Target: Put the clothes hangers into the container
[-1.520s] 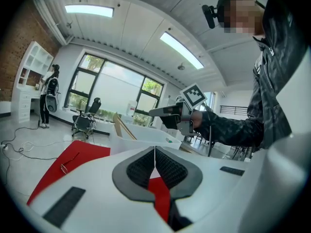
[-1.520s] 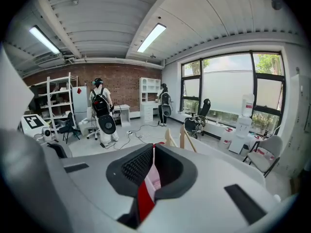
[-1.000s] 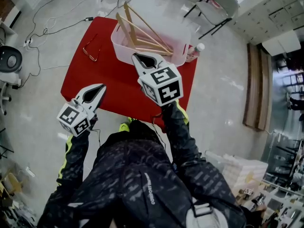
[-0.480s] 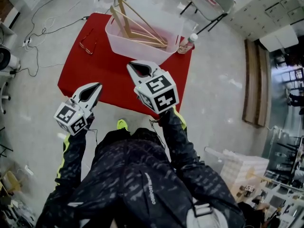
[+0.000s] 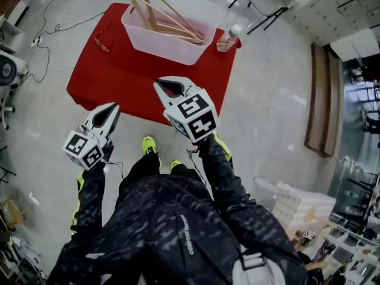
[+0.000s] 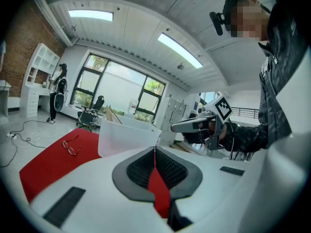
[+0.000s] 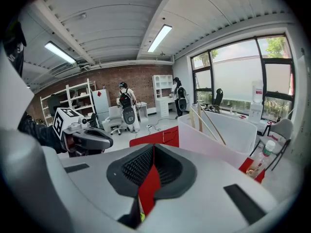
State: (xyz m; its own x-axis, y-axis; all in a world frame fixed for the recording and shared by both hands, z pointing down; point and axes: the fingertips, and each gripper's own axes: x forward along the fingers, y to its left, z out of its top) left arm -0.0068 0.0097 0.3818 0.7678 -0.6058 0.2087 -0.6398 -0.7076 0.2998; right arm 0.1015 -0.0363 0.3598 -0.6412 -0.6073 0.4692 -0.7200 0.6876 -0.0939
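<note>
Red table [image 5: 113, 82] carries the container [image 5: 160, 40]. Hangers [image 5: 155, 18] lie inside the container, with ends poking above its rim. Both grippers are on the container's near side, well apart from it. Right gripper [image 5: 160, 86] is clenched and empty. Left gripper [image 5: 111, 108] is further left, also clenched and empty. Bottle [image 5: 228, 38] is just right of the container, glasses [image 5: 102, 39] to its left.

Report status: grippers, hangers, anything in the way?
Left gripper shut, empty. Right gripper shut, empty. Hangers stand in container. Glasses on red table, beside container, blocking nothing.
</note>
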